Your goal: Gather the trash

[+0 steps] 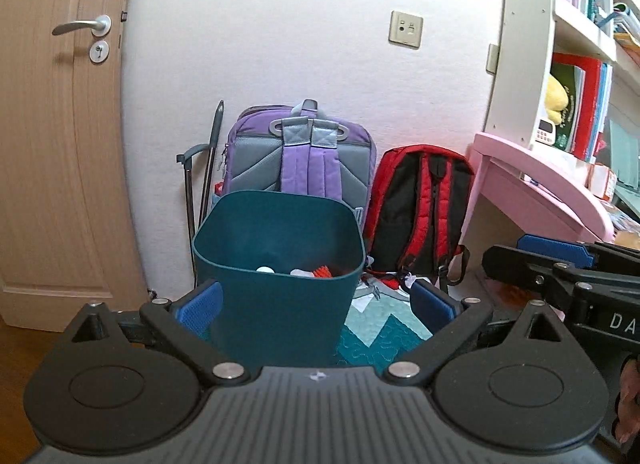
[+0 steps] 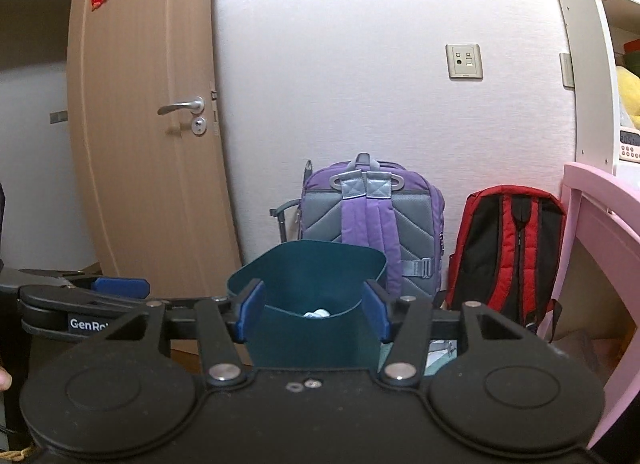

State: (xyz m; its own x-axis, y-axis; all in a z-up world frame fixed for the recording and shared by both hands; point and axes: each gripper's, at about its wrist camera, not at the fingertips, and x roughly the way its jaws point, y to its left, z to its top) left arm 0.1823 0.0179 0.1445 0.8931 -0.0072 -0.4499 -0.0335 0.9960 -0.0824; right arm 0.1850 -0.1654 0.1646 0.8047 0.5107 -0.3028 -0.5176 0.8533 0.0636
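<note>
Now both tongs gape empty: left tongs (image 1: 316, 304), right tongs (image 2: 314, 312). Teal bin (image 1: 280, 264) sits just ahead, holding wads, probably drop done.

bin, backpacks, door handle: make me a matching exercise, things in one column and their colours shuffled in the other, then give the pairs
Things:
1. bin
2. backpack directly behind the bin
3. backpack beside the desk
4. door handle

Colours:
A. red and black
B. silver
C. dark teal
D. purple and grey

Pairs: 1-C, 2-D, 3-A, 4-B
</note>
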